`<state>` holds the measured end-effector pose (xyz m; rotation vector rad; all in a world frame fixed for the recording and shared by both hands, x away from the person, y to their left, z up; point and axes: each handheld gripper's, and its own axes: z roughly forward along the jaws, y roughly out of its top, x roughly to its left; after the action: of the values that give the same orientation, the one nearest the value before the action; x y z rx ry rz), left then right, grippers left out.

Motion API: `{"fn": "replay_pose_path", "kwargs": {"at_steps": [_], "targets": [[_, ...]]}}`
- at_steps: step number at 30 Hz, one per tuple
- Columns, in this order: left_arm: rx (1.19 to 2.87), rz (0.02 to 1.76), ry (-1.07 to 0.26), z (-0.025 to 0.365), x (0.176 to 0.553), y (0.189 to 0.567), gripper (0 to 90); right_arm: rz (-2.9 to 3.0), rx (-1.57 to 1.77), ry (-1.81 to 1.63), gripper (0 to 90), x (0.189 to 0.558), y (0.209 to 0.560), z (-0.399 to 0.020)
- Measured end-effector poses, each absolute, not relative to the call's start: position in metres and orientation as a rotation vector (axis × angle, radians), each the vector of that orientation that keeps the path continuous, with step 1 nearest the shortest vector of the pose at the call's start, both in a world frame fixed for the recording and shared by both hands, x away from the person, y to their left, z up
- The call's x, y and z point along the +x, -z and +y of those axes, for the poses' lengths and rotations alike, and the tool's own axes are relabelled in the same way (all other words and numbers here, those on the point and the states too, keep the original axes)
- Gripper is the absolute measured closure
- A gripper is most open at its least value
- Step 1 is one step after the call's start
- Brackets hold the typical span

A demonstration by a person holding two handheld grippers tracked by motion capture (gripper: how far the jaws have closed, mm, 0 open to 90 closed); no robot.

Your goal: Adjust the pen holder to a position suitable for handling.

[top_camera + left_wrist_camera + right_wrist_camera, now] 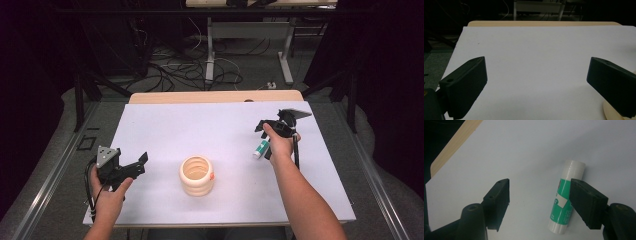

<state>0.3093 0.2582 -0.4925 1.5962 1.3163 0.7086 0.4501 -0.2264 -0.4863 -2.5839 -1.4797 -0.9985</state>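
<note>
A green and white glue stick (260, 148) lies flat on the white sheet (200, 125), just left of the person's right hand. My right gripper (266, 131) hovers over it, open. In the right gripper view the glue stick (566, 202) lies lengthwise beside the right jaw, which overlaps its edge; my right gripper (540, 200) holds nothing. A cream ribbed cup (197, 175) stands upright at the sheet's front middle. My left gripper (141, 162) rests open near the front left, pointing toward the cup. In the left gripper view the left gripper (535, 82) is empty and the cup's rim (610, 112) peeks out behind the right jaw.
The white sheet covers a wooden table whose far edge (215, 96) shows behind it. Metal rails (50, 180) run along both sides. Cables and desk legs (210, 55) lie on the floor beyond the table.
</note>
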Motion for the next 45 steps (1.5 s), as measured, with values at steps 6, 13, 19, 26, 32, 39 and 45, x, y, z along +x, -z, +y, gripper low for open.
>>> {"fn": "replay_pose_path", "kwargs": {"at_steps": [6, 13, 19, 26, 32, 39, 45], "targets": [[1.594, 1.315, -0.706, 0.258, 0.309, 0.492, 3.0, -1.437, -2.647, 0.962, 35.0, 0.452, 0.492, -0.225], [1.596, 1.316, -0.704, 0.259, 0.309, 0.492, 3.0, -1.446, -2.676, 0.878, 36.0, 0.451, 0.496, -0.229], [1.595, 1.315, -0.705, 0.258, 0.309, 0.492, 3.1, -1.449, -2.705, 0.801, 38.5, 0.452, 0.499, -0.231], [1.594, 1.315, -0.703, 0.259, 0.31, 0.493, 3.0, -1.418, -2.728, 0.785, 40.0, 0.455, 0.508, -0.236], [1.597, 1.317, -0.7, 0.259, 0.31, 0.493, 3.1, -1.409, -2.724, 0.764, 39.9, 0.459, 0.513, -0.236], [1.592, 1.312, -0.703, 0.259, 0.309, 0.492, 3.1, -1.368, -2.698, 0.743, 40.2, 0.465, 0.522, -0.238], [1.584, 1.314, -0.704, 0.261, 0.309, 0.491, 3.1, -1.367, -2.703, 0.722, 40.5, 0.467, 0.527, -0.24]]}}
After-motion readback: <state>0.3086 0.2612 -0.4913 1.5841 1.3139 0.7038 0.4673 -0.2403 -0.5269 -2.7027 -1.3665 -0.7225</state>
